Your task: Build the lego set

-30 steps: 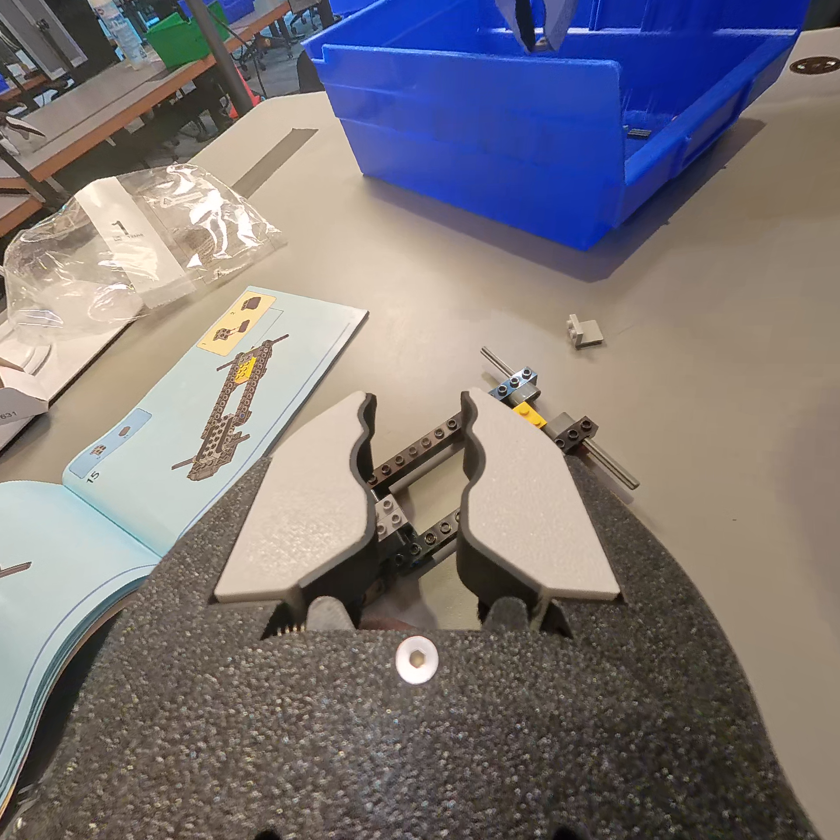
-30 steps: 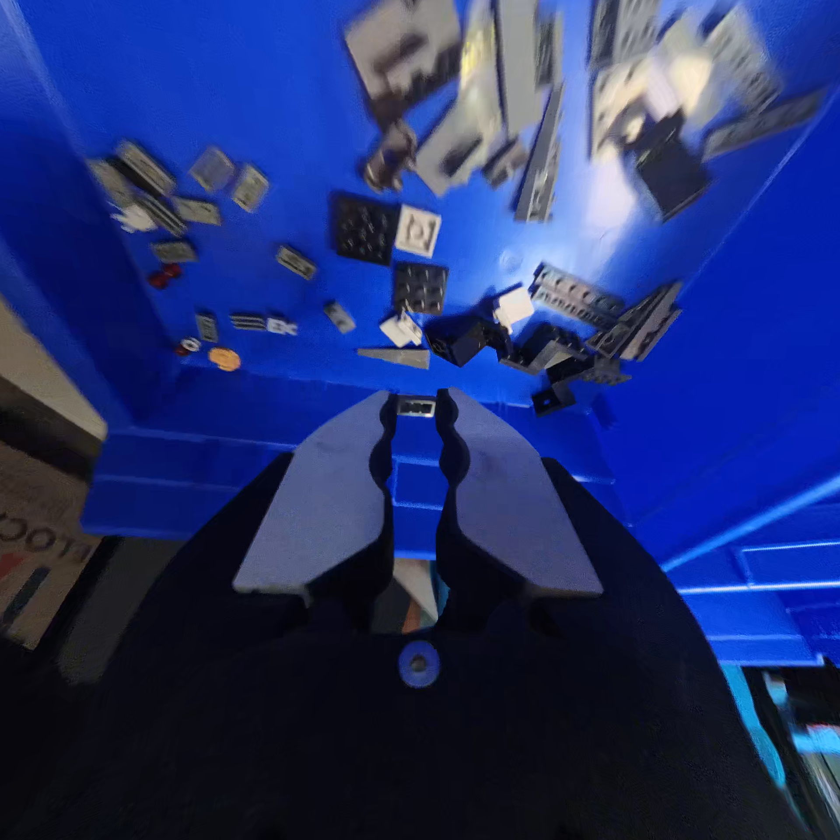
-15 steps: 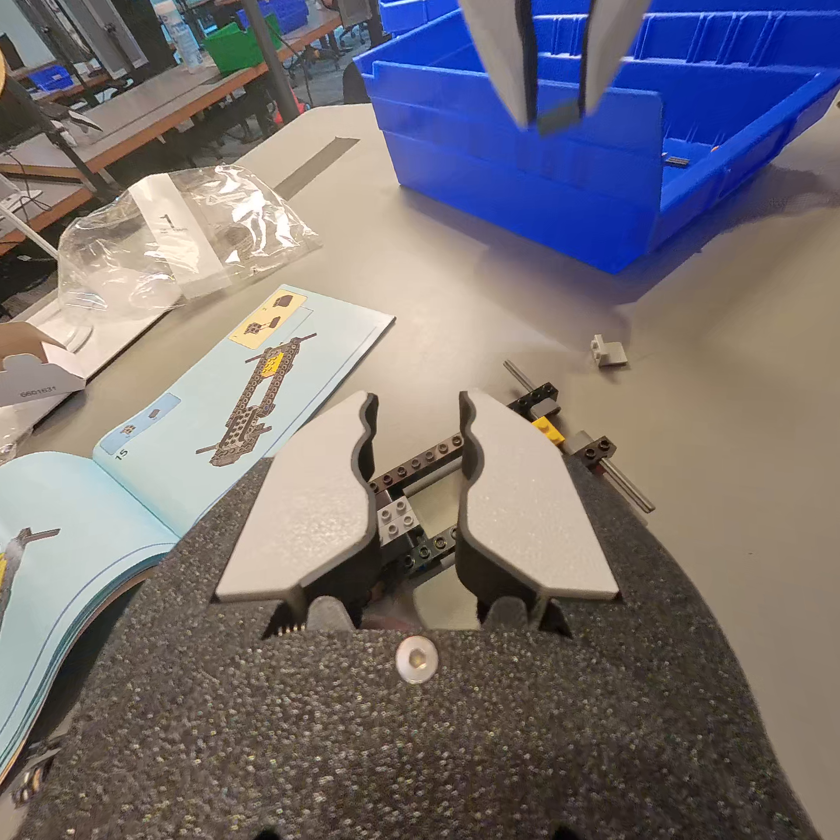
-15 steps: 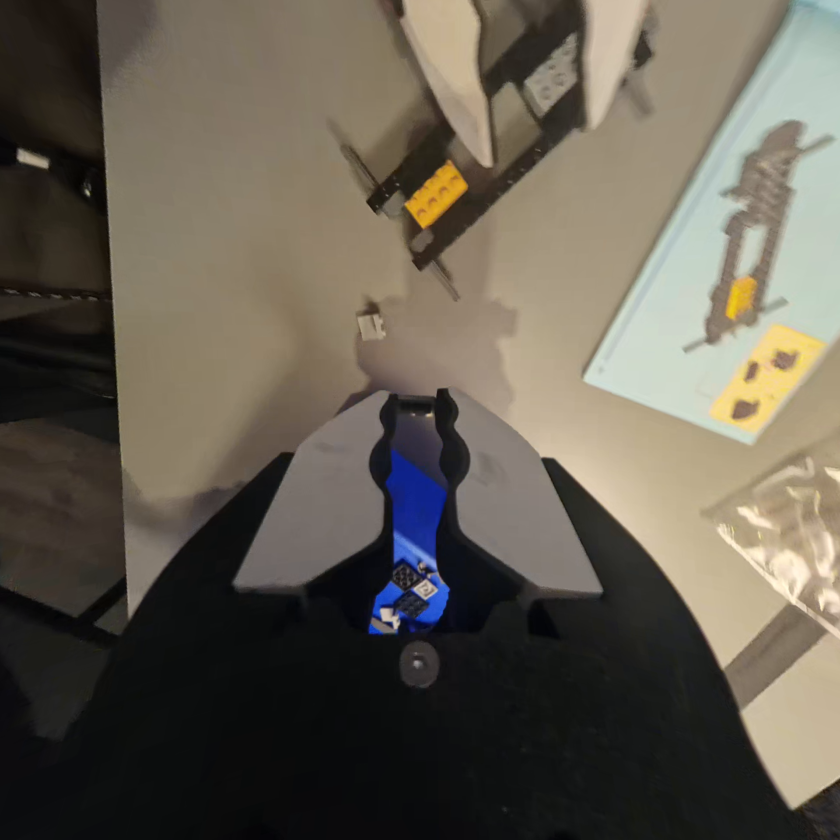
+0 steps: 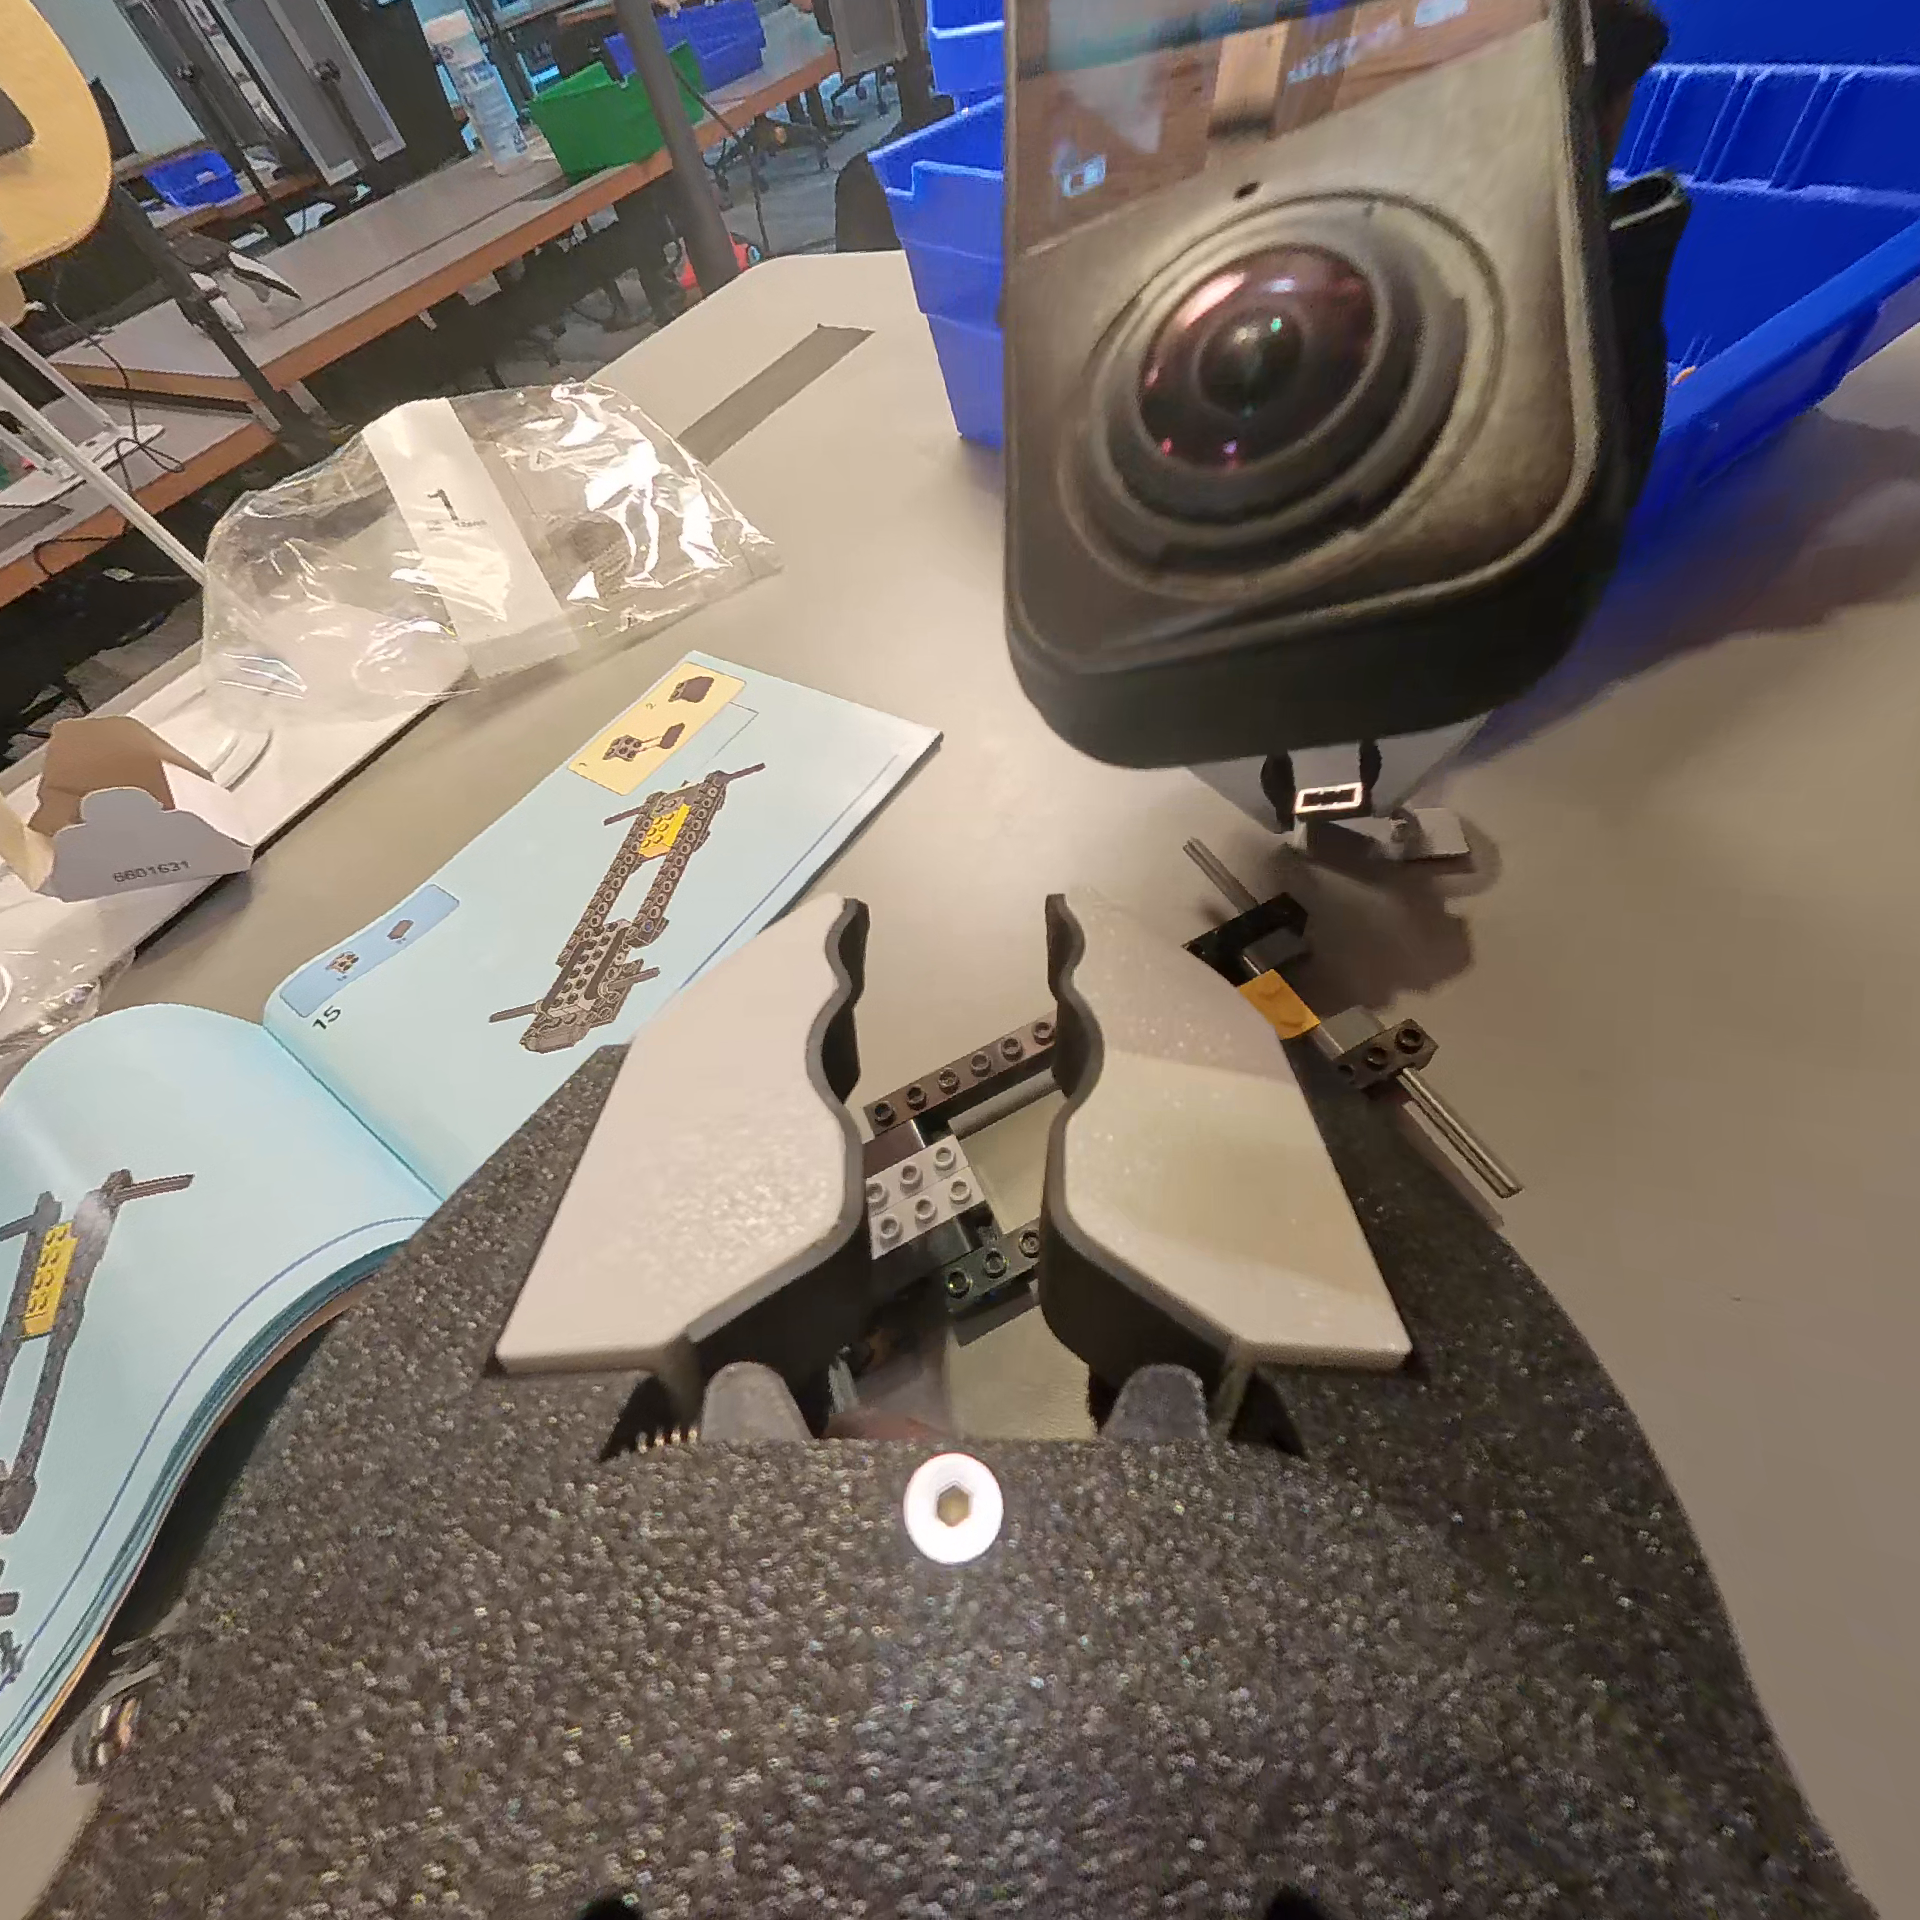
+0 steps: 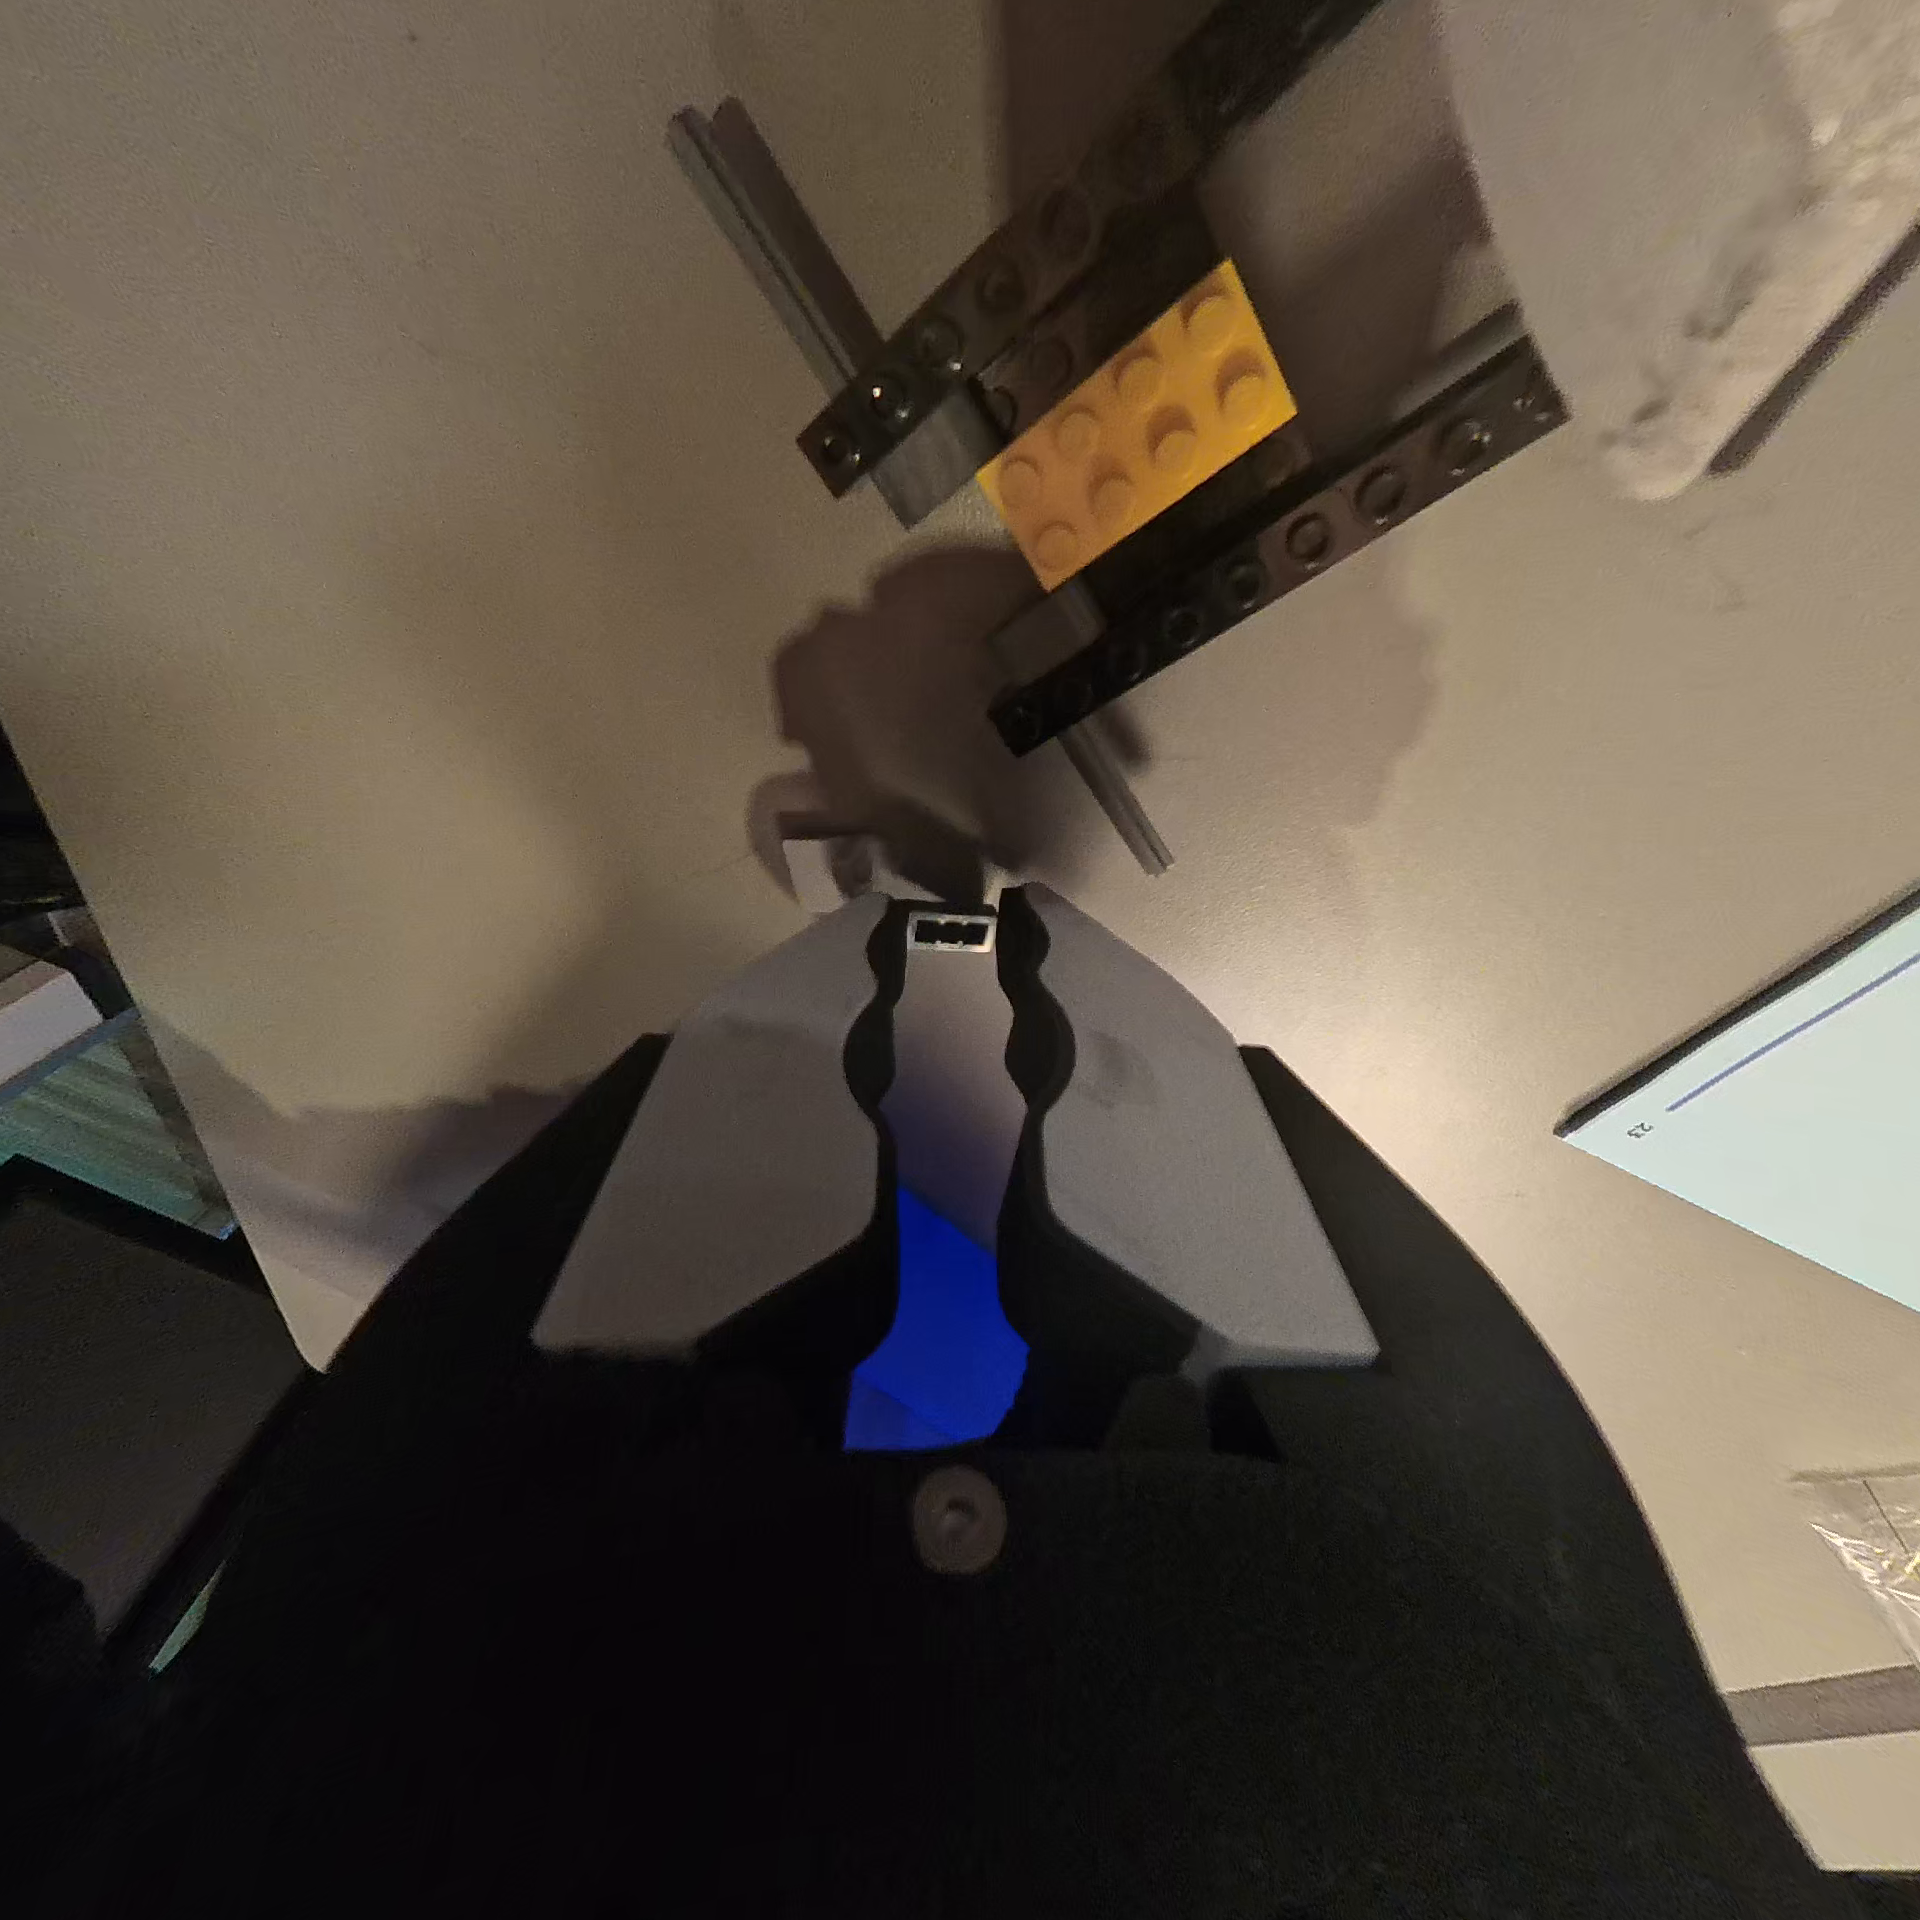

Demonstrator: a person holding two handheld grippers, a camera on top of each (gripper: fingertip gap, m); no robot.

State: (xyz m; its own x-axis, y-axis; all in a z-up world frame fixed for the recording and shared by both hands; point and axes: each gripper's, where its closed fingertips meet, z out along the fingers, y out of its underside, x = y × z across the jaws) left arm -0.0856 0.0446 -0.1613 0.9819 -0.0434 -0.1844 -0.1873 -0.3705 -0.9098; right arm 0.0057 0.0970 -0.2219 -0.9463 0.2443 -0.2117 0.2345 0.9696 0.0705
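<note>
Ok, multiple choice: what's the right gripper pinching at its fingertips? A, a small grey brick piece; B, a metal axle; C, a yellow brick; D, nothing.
A: the right gripper has a small grey brick piece clamped between its fingertips, while the yellow brick sits on the frame.

A small grey brick piece (image 6: 951, 931) sits pinched at the right gripper (image 6: 951, 920) tips; the black brick frame (image 6: 1195, 436) lies at one o'clock.

Matt grey desk (image 5: 1039, 727), glossy blue plastic bin (image 5: 1766, 260), crinkled clear plastic bag (image 5: 468, 540), smooth paper booklet (image 5: 520, 935), studded plastic brick frame (image 6: 1195, 416), matt grey fingers (image 5: 717, 1143).
</note>
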